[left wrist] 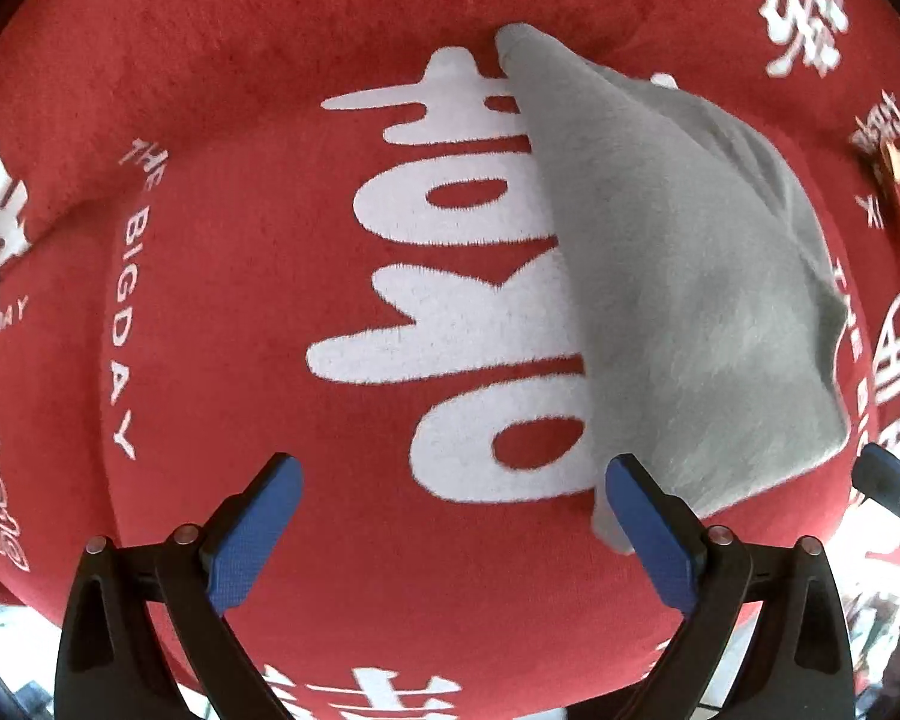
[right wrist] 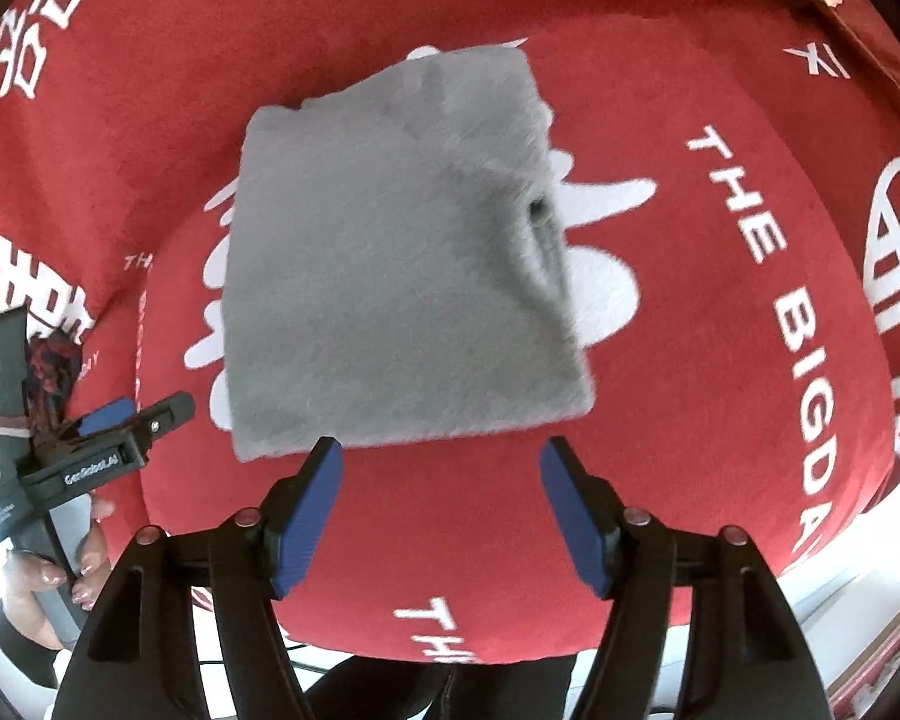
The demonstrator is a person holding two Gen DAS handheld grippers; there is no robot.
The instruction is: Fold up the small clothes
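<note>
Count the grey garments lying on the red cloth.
1: a folded grey garment lies on the red printed cloth, just ahead of the open right gripper. Others may lie out of frame.

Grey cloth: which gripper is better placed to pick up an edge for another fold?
Probably the right gripper: its open fingers straddle the grey cloth's near edge. The left gripper is open too, with only a corner beside one finger.

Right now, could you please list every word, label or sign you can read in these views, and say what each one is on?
"THE BIGDAY": white print on the red cloth, repeated around it.
"GenRobot.AI": white lettering on the left gripper body, small, seen from the right wrist.
Large white Chinese-style characters on the red cloth: I cannot read them reliably.
A small label lower on that gripper: too small to read.
The folded grey garment: no text.
</note>
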